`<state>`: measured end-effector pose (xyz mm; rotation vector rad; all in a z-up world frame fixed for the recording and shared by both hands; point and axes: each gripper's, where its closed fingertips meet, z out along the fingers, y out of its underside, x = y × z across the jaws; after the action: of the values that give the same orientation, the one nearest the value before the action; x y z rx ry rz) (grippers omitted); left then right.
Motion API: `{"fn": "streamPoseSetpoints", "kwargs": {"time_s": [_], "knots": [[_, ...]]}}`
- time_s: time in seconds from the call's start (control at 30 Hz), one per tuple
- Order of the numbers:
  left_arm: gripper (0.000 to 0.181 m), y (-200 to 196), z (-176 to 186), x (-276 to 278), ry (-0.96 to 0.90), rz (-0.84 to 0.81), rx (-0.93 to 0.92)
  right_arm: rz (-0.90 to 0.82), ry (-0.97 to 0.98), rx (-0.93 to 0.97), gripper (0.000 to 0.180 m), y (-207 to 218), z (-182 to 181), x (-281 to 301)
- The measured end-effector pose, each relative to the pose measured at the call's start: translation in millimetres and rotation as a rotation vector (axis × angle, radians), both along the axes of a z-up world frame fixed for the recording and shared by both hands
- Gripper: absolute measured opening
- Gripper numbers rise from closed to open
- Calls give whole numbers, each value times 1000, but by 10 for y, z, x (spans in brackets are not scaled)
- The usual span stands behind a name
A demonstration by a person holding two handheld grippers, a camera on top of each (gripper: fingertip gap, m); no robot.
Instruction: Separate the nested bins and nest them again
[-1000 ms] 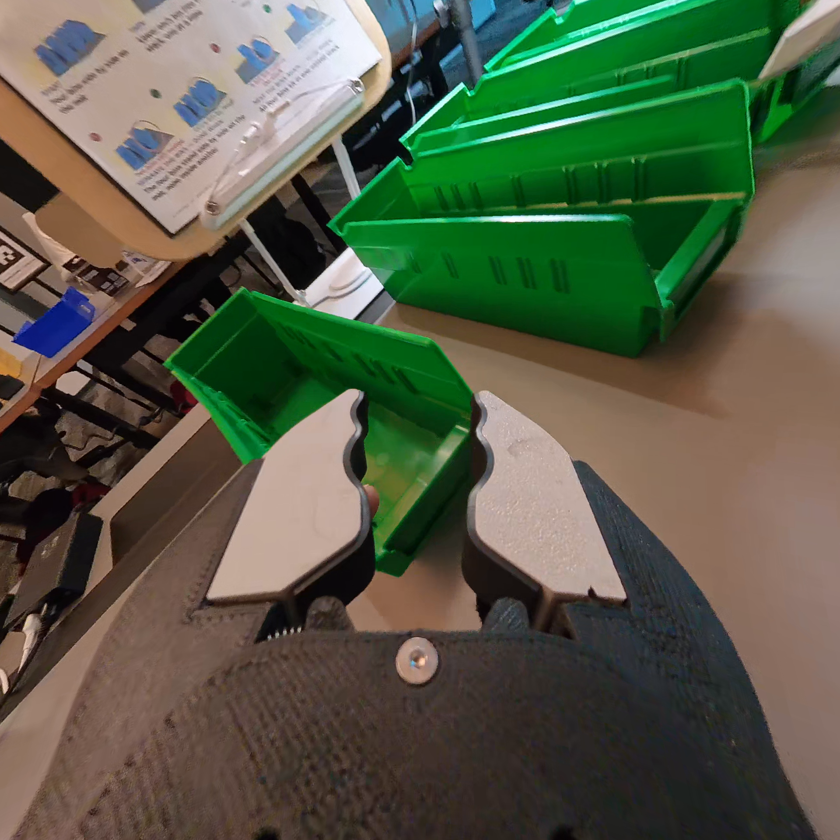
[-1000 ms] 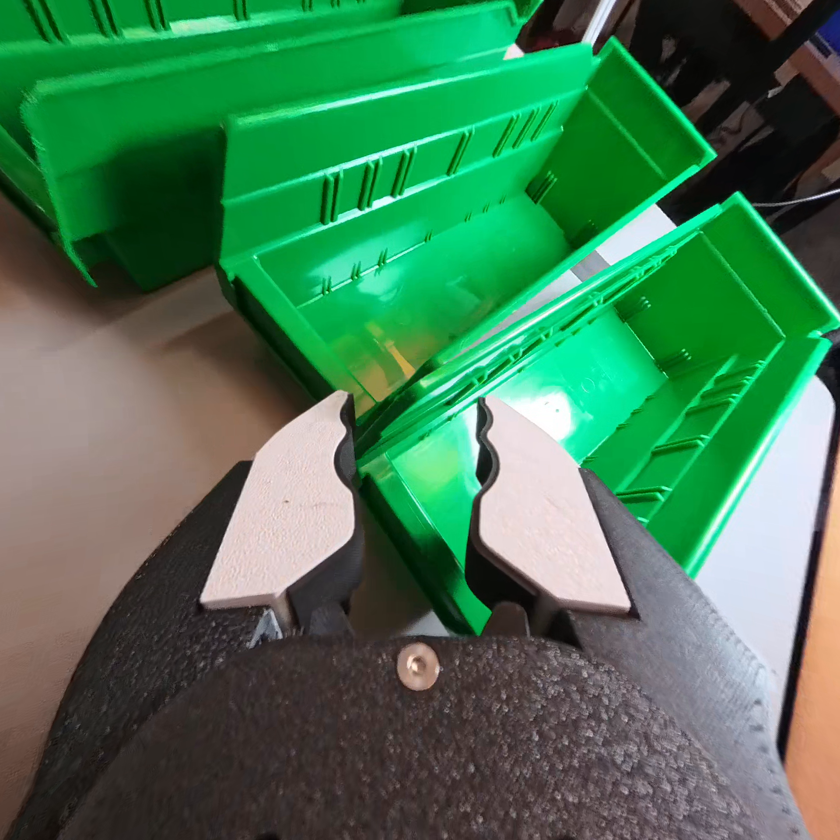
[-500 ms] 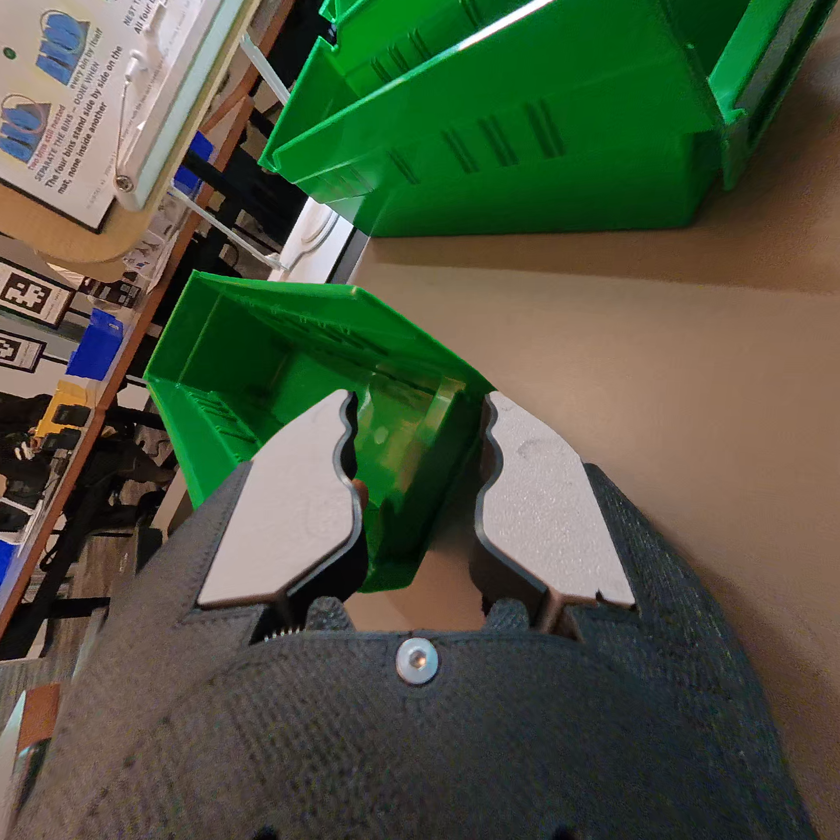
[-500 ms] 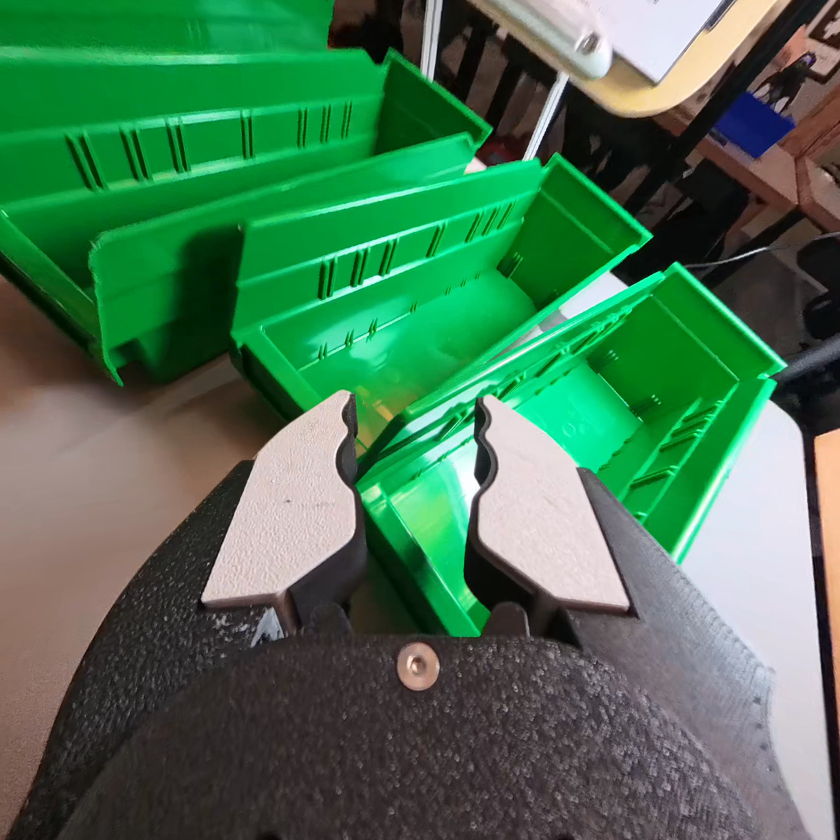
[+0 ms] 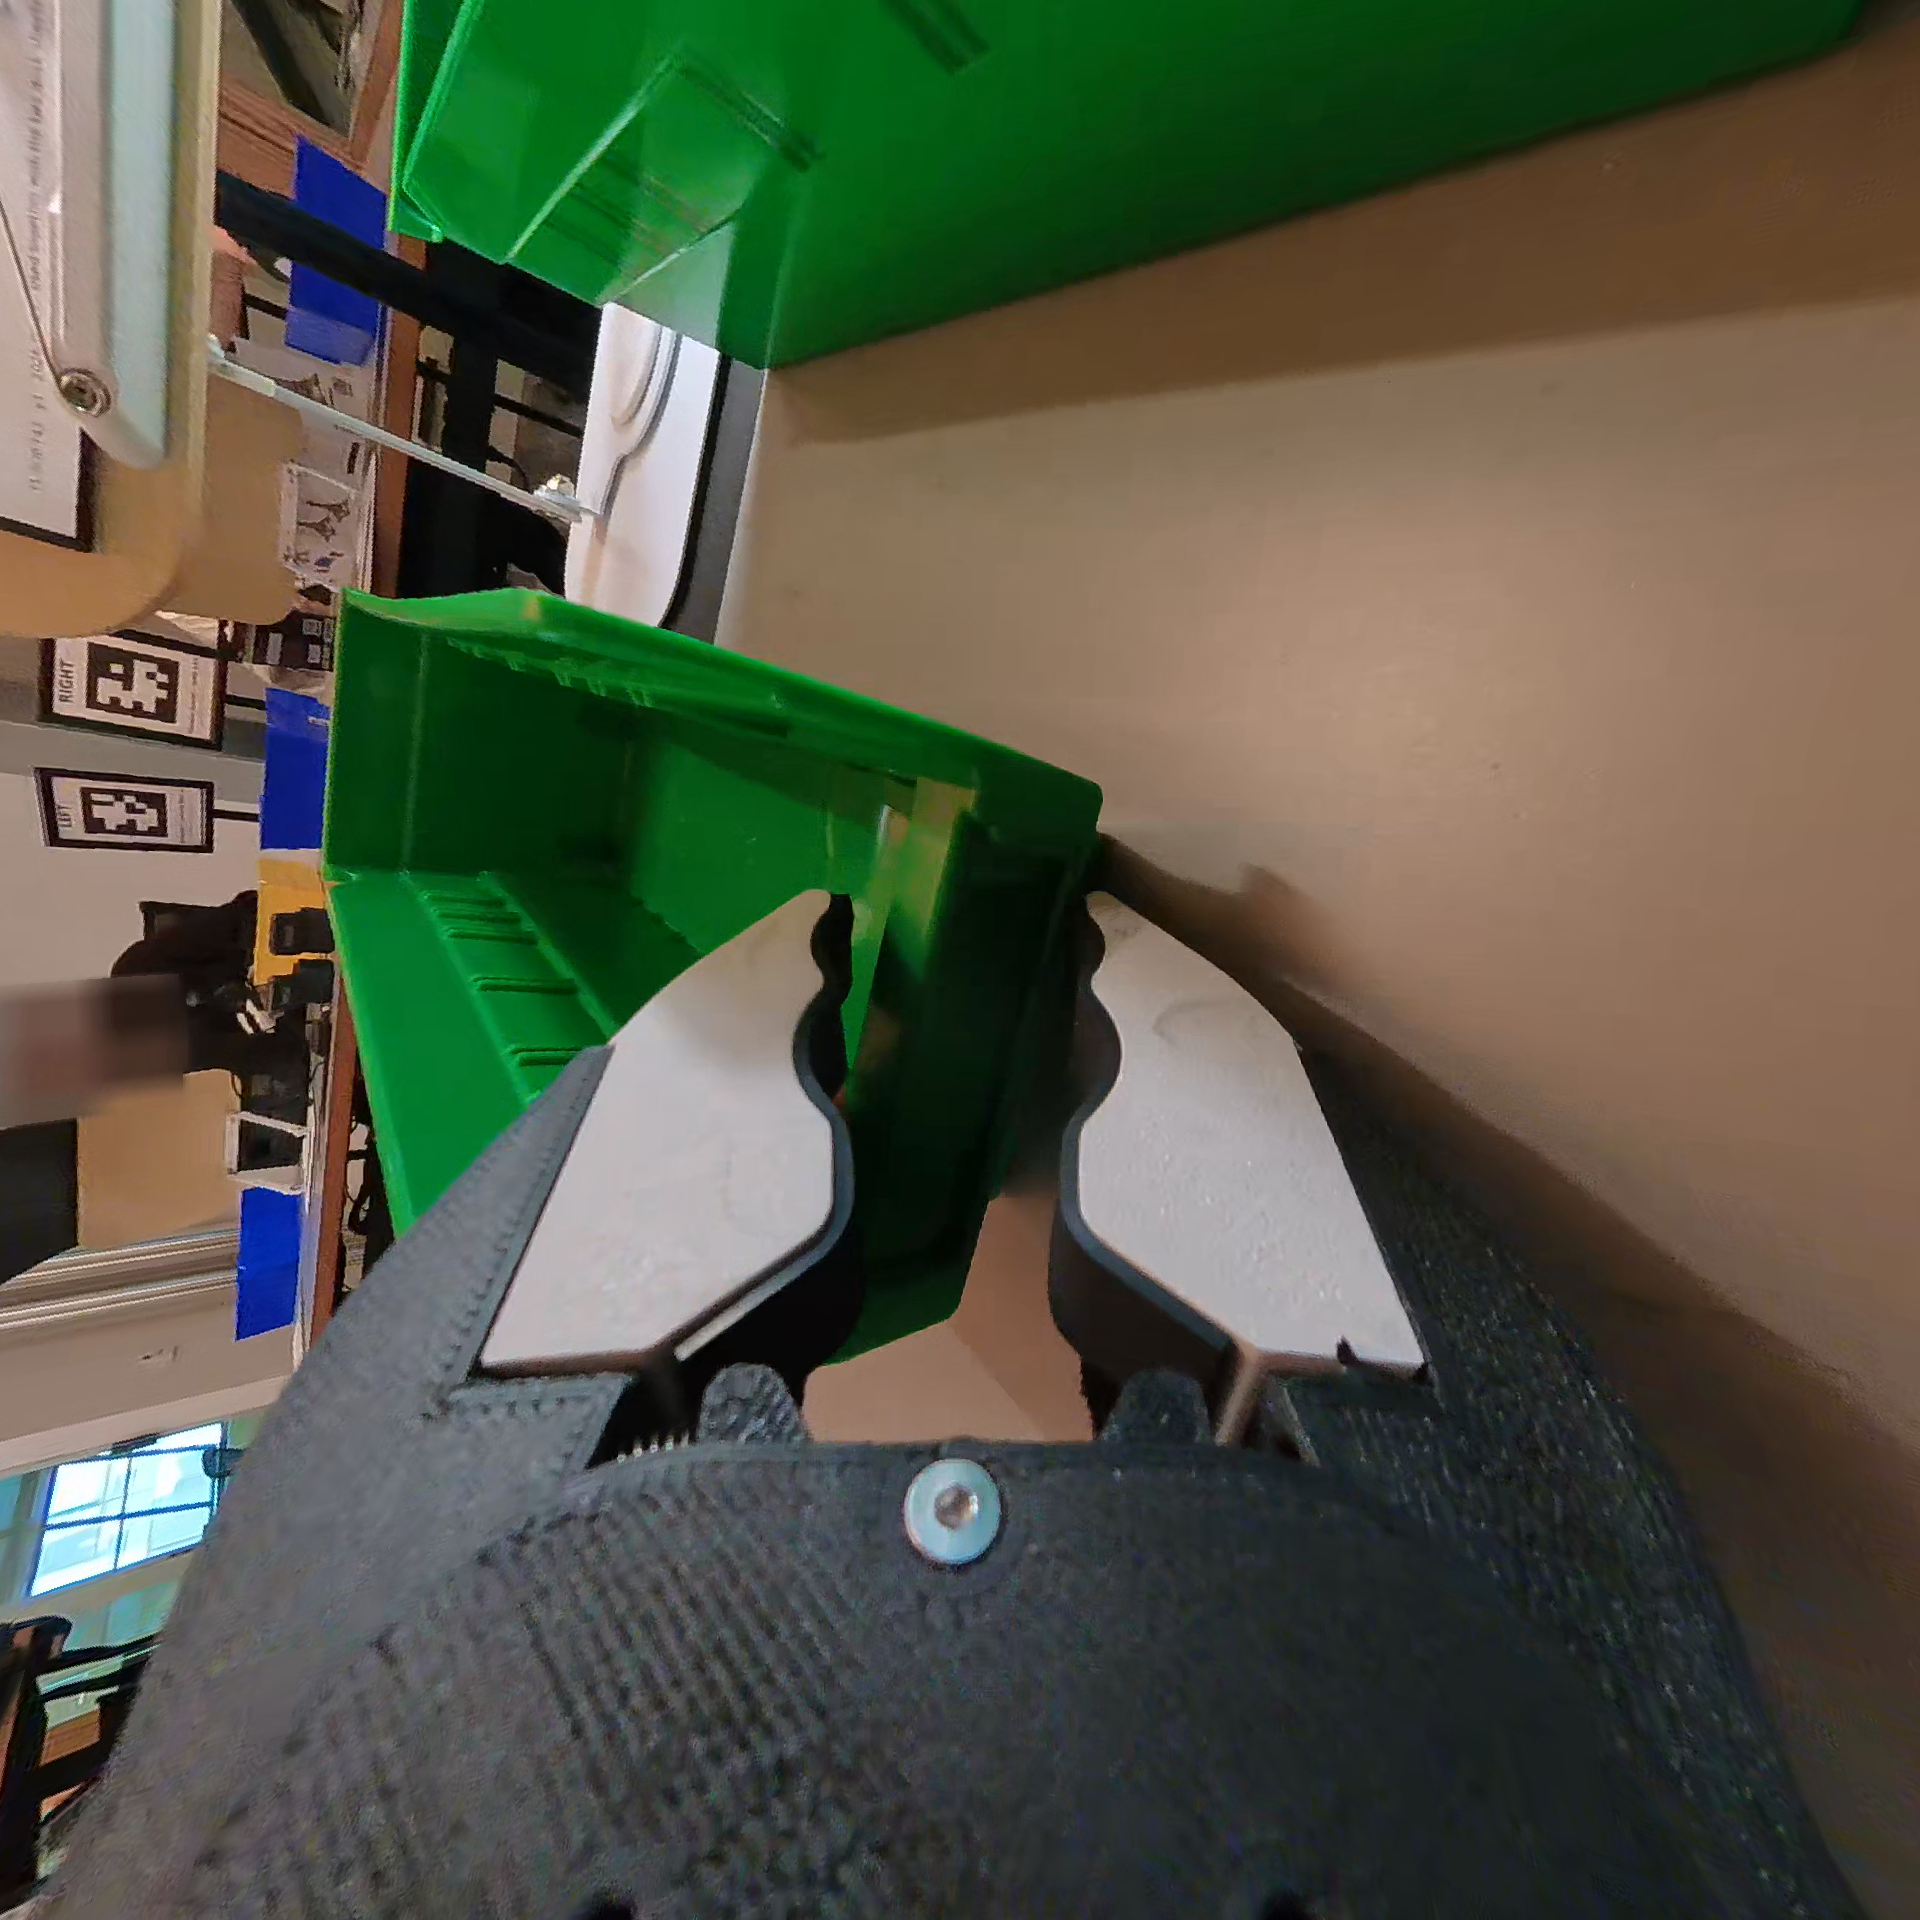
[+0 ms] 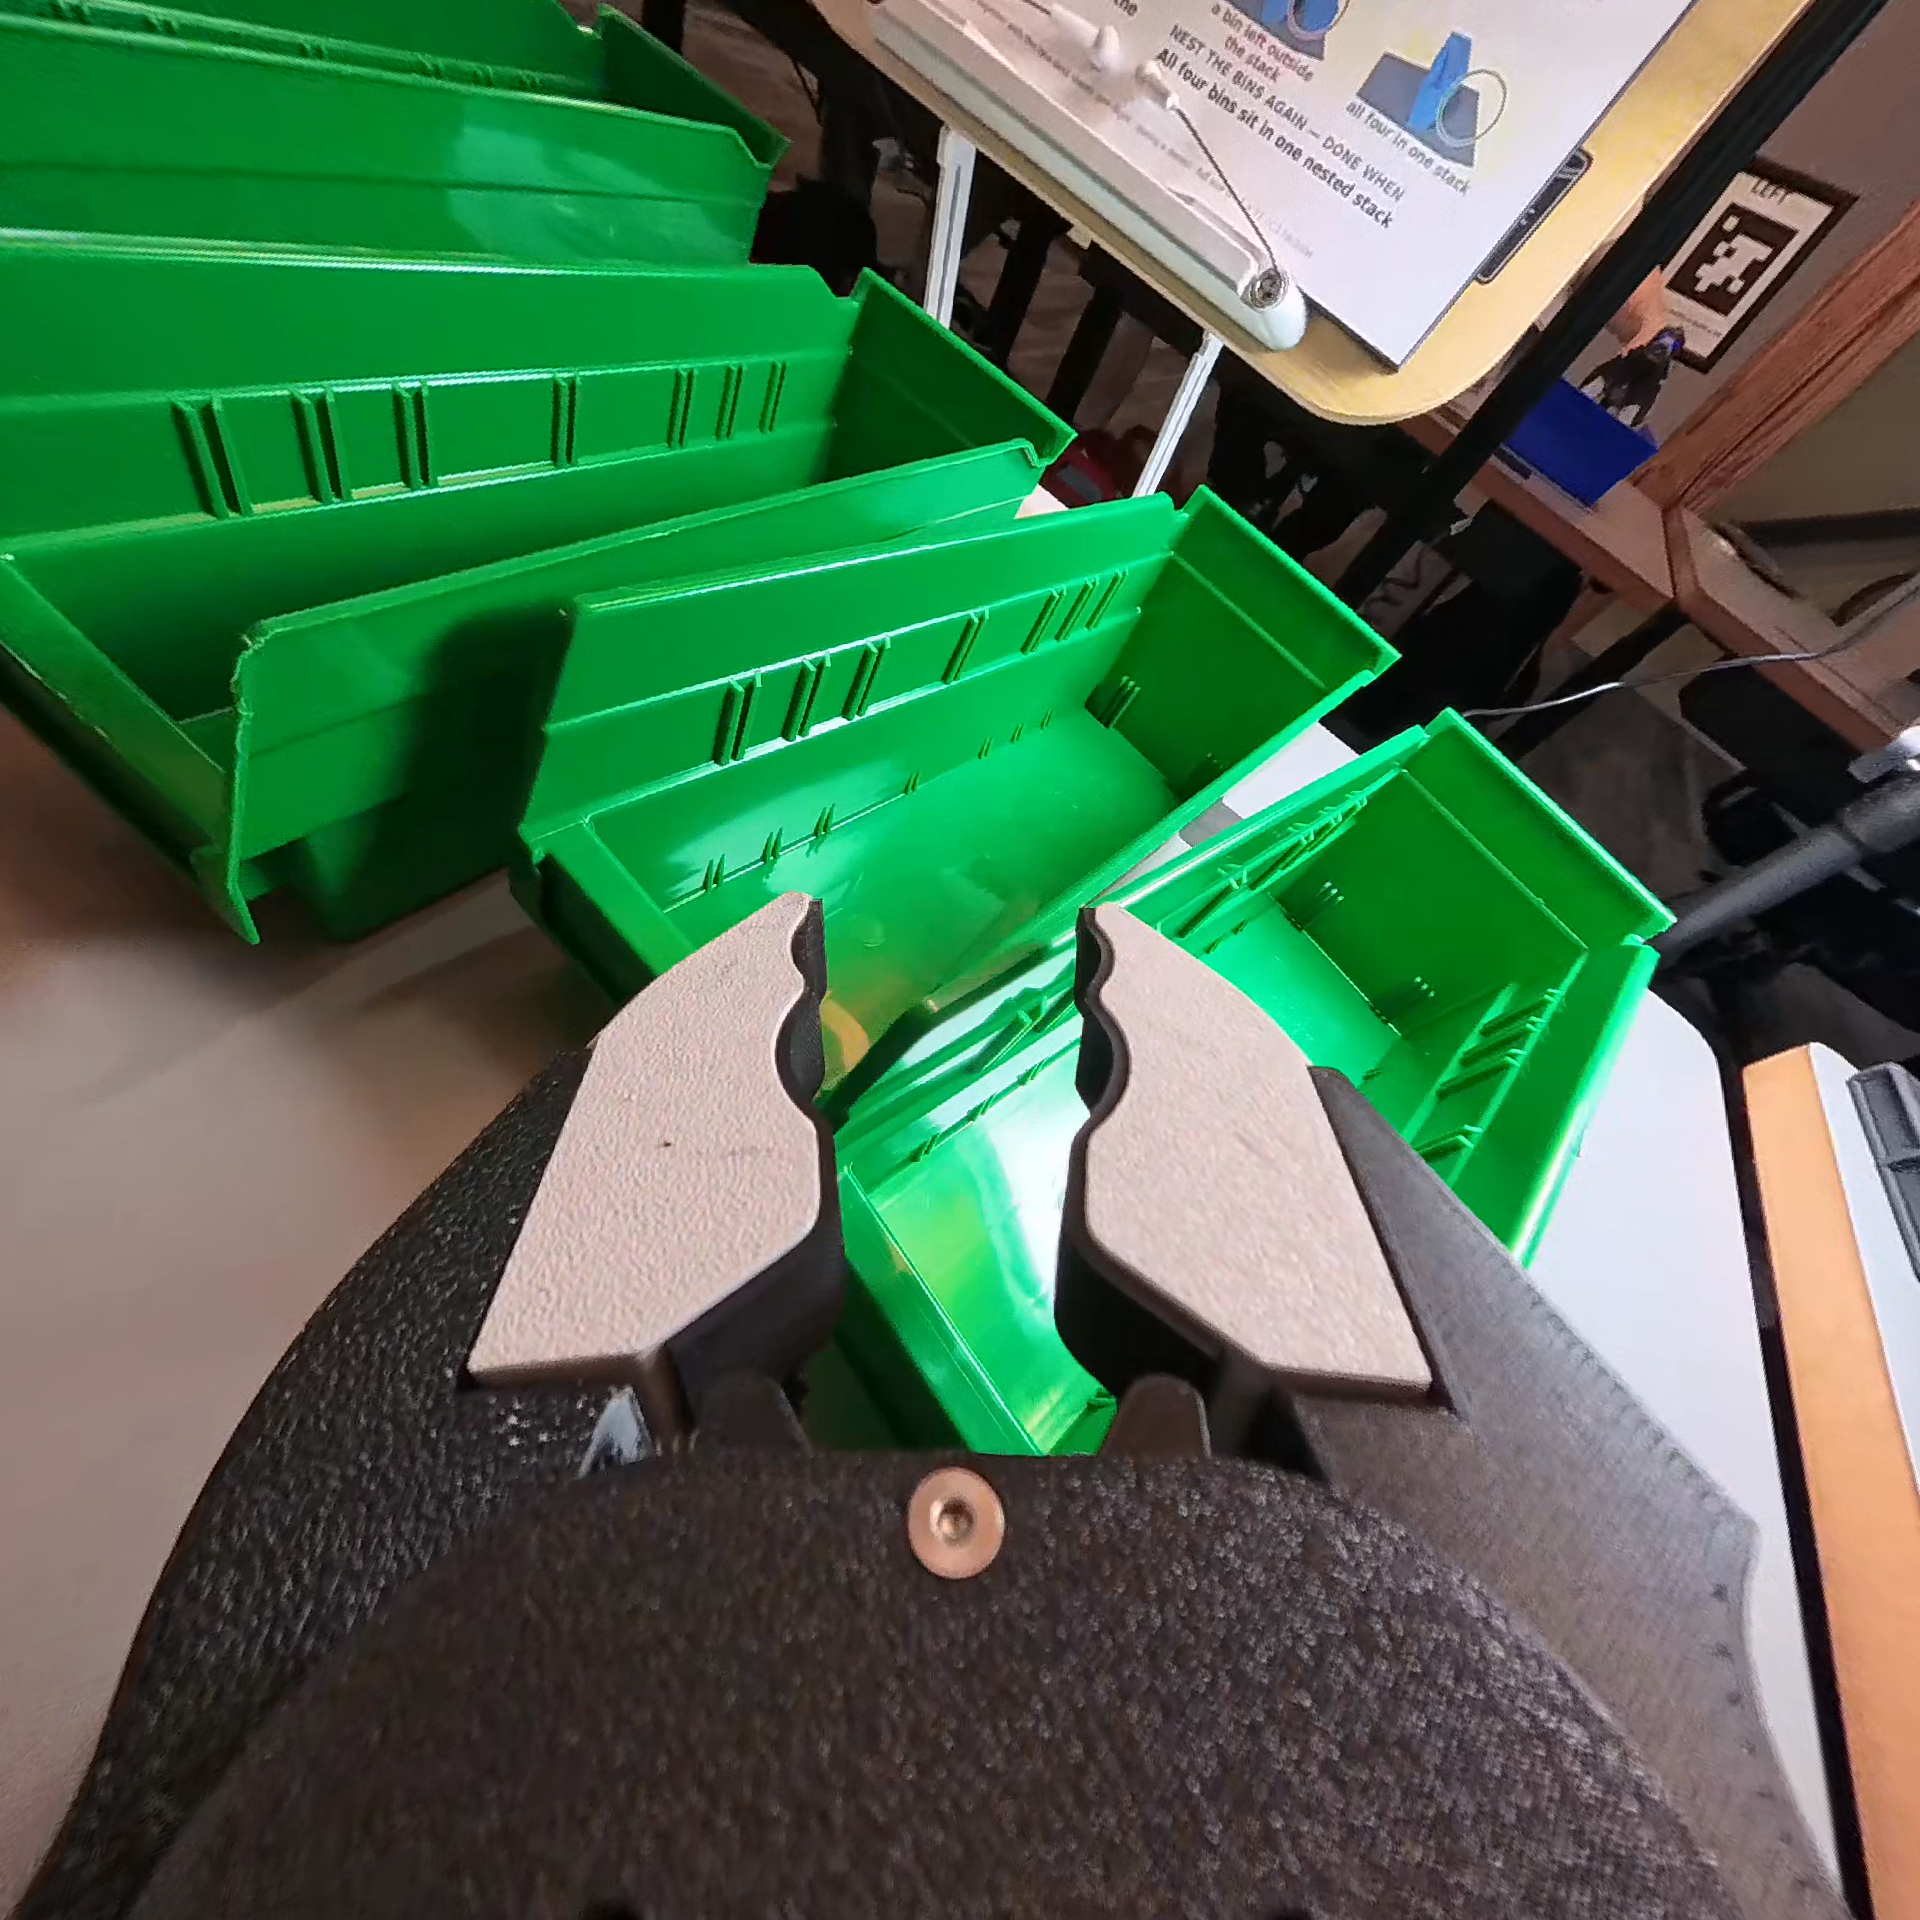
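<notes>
On the tan surface [image 6: 239, 1195] at far left lie larger green bins [image 6: 436, 582], seen fully only from the right wrist, while the small green bin [image 6: 1382, 997], more tilted than before, is clamped by both left gripper [image 5: 961, 914] and right gripper [image 6: 948, 914].

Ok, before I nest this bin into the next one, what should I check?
1. Left gripper on the tilted bin: end wall between the fingers, ok.
2. Right gripper on the near bin: wall between the fingers, ok.
3. Near bin empty inside: ok.
4. Middle bin beside it open and empty: ok.
5. Near bin's rim clear of the middle bin: cannot tell; they overlap in the right wrist view.
6. Both grippers on one and the same bin: cannot tell; neither view shows the other gripper.
</notes>
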<state>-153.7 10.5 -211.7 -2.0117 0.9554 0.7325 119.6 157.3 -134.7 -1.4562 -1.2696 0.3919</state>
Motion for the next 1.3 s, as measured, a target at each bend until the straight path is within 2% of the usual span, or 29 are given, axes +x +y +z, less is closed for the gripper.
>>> {"fn": "streamPoseSetpoints", "kwargs": {"time_s": [0.07,0.43,0.77,0.97,1.1,1.3], "knots": [[35,3,21,-16,5,-6,13,3,-1,2,46,-7,-8,-6],[34,-120,122,-48,-93,-23,-6,16,31,52,42,-45,65,-8],[33,-81,410,133,-102,-63,118,86,95,121,43,-233,263,-72],[33,-108,587,189,-61,-72,189,150,76,143,42,-434,265,-176],[32,-125,754,269,30,-94,267,147,113,308,26,-534,456,-203],[30,-141,959,419,59,-125,342,298,-33,186,33,-879,145,-413]]}}
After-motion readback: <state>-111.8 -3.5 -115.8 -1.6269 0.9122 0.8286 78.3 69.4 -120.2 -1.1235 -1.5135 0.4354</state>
